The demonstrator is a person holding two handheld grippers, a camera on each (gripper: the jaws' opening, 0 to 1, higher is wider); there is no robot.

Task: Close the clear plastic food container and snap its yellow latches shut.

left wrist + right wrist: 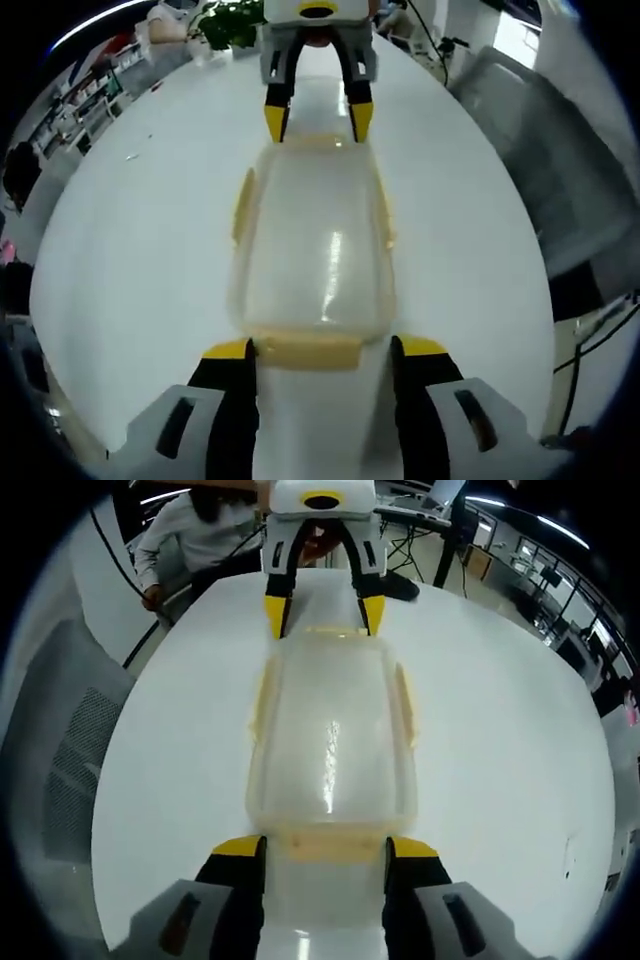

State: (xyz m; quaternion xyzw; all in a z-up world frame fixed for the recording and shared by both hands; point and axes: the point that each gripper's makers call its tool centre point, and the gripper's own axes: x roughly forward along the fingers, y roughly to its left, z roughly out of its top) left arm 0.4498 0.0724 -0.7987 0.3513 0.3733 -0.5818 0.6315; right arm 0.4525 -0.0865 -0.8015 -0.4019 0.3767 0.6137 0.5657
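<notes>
The left tool (320, 350) stands with its yellow-tipped jaws spread, one on either side of the near end latch (305, 350) of the clear container (312, 245); nothing is clamped. In the right gripper view the right tool (325, 848) is likewise parted, its tips flanking the opposite end latch (325, 842). Each tool shows in the other's view at the far end of the box, so we hold the container between two facing tools on the white table (140, 250).

The lid appears seated, though we cannot tell whether it is fully pressed home or whether any latch has clicked. To do this step well, we judge it best to brace one end while the other tool folds its end latch down squarely, then treat the long side latches (405, 715) in turn, pressing evenly so the box does not skid on the table.

The container is translucent, glossy plastic, rectangular with rounded corners; its latches are pale yellow, flat hinged tabs. The table is smooth, matt and rounded.
</notes>
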